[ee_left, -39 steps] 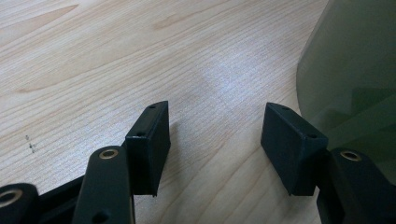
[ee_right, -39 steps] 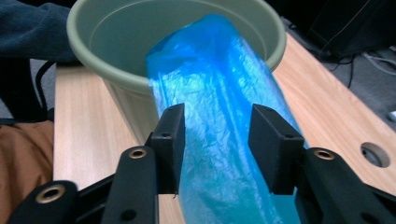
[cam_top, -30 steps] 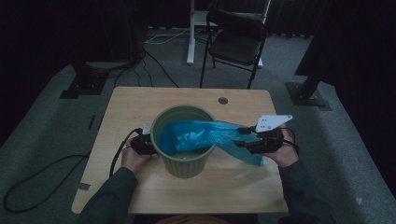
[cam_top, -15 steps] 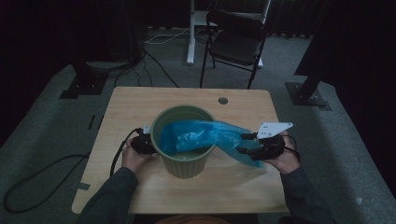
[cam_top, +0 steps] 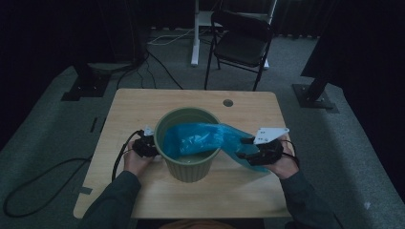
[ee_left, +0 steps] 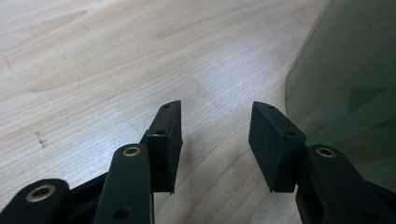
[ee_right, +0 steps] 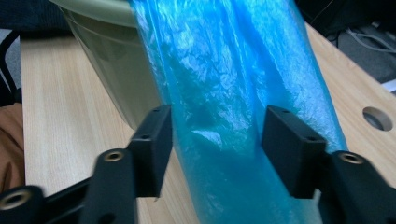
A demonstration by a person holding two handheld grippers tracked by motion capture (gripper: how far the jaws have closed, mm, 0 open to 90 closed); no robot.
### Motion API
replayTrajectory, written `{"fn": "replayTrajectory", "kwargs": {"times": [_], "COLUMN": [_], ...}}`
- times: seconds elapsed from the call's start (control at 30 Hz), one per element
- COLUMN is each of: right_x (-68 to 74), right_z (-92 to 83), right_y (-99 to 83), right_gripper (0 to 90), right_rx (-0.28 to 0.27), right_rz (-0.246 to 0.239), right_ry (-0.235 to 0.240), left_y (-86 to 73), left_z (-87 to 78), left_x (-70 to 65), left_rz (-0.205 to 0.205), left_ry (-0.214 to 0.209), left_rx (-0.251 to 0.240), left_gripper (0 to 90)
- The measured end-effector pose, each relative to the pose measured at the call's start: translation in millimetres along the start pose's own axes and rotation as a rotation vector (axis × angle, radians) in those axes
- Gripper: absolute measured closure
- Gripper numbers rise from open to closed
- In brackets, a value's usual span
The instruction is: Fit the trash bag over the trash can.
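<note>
A green plastic bin (cam_top: pixel 187 143) stood near the middle of the wooden tabletop (cam_top: pixel 143 109), with a blue plastic bag (cam_top: pixel 210 138) lying partly inside it and draped over its rim toward the person's right. The right gripper (cam_top: pixel 246 148) sat beside the bin, its jaws wide with the bag's hanging part between them, having just closed a little; whether the pads pressed the film I could not tell. The left gripper (cam_top: pixel 152 145) rested against the bin's other side, its jaws apart and empty, having just narrowed.
</note>
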State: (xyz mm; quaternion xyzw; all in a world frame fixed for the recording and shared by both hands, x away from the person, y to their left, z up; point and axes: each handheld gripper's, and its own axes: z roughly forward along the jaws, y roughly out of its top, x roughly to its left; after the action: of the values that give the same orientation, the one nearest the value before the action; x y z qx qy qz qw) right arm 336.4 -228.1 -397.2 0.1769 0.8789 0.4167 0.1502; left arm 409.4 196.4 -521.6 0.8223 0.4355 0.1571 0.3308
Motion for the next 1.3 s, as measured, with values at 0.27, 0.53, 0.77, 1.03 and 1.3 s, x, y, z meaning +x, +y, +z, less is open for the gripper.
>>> {"fn": "replayTrajectory", "kwargs": {"times": [0.27,0.53,0.77,1.03,1.3], "right_x": [-3.9,-5.6,-11.1,-24.7,-37.7], "right_z": [4.4,0.6,-7.1,-20.8,-25.7], "right_y": [-2.8,0.1,-4.0,-17.9,-34.5], "right_gripper": [74.2,88.5,63.8,52.2,51.1], "right_rx": [0.019,-0.002,-0.006,-0.011,-0.006], "right_rz": [0.007,0.018,0.051,0.132,0.206], "right_ry": [-0.008,0.008,0.030,-0.034,-0.060], "left_y": [4.1,5.7,3.9,-1.2,-3.0], "left_z": [-19.0,-44.7,-60.5,-78.2,-86.5], "left_x": [-2.0,-3.8,-3.2,-4.0,-5.5], "left_rz": [-0.007,-0.009,-0.013,-0.012,-0.008], "left_ry": [-0.012,-0.008,-0.006,-0.008,-0.012], "left_rx": [-0.074,-0.144,-0.177,-0.202,-0.215], "left_gripper": [55.1,55.2,55.2,55.0,54.9]}}
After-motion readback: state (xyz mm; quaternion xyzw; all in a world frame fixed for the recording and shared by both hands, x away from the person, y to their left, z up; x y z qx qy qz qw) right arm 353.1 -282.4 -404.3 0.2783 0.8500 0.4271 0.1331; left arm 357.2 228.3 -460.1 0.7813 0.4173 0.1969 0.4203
